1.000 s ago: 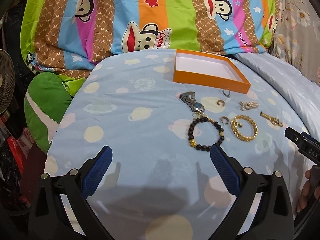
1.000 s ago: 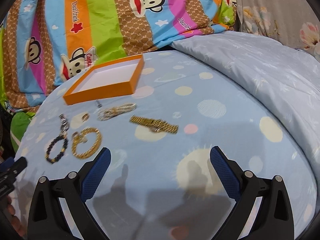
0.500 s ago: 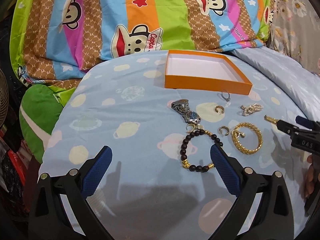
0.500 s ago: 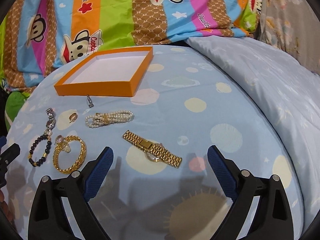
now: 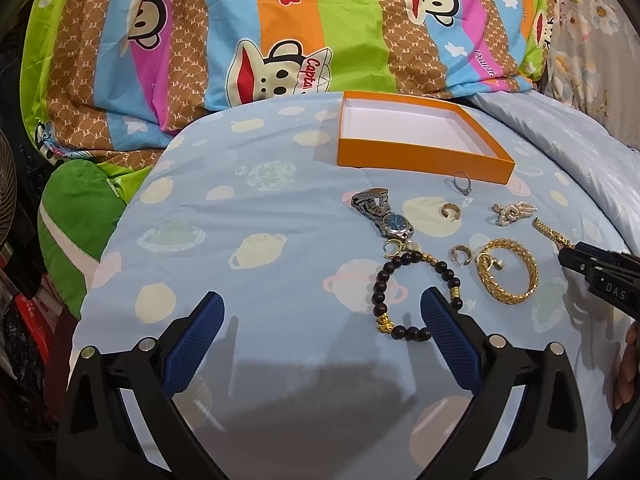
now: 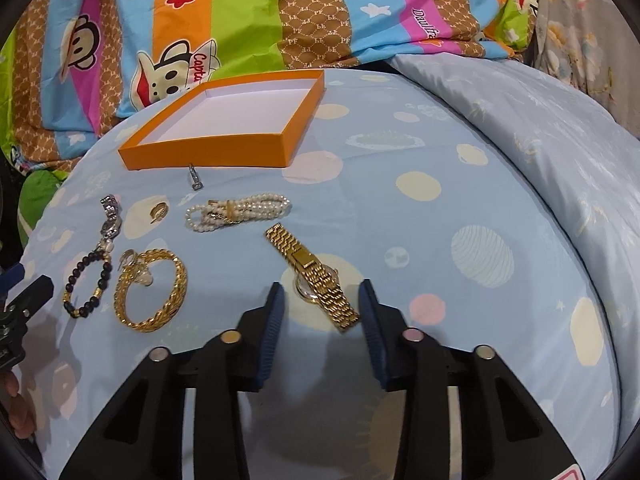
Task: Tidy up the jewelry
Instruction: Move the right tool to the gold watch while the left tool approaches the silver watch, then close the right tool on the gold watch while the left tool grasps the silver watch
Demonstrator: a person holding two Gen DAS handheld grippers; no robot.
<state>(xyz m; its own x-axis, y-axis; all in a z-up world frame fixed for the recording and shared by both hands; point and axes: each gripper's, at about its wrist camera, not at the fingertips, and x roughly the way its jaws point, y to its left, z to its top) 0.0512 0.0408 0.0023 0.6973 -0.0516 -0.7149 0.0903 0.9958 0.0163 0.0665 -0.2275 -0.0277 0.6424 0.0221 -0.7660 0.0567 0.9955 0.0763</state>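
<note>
Two grippers hang over a blue bed sheet (image 6: 440,152) with pale spots. The right gripper (image 6: 322,300) has its blue fingers partly spread, one on each side of a gold watch (image 6: 316,276). The fingers are close to the watch, but it cannot be told if they touch it. The watch lies flat on the sheet. The left gripper (image 5: 320,316) has its fingers spread wide, and nothing is between them. Its right finger (image 5: 448,340) is just beside a dark bead bracelet (image 5: 412,292).

An orange box (image 6: 208,152) with a white inside sits open at the back of the sheet. A small silver ring (image 6: 195,178) lies just in front of it. A pearl bracelet (image 6: 236,212) lies between the box and the gold watch. A thick gold chain bracelet (image 6: 154,292) lies beside the bead bracelet. A silver watch (image 5: 380,212) with a blue face lies just behind the bead bracelet. Two small gold hoop earrings (image 5: 450,211) are near it. A bright striped blanket (image 5: 280,20) with monkey faces lies behind the box.
</note>
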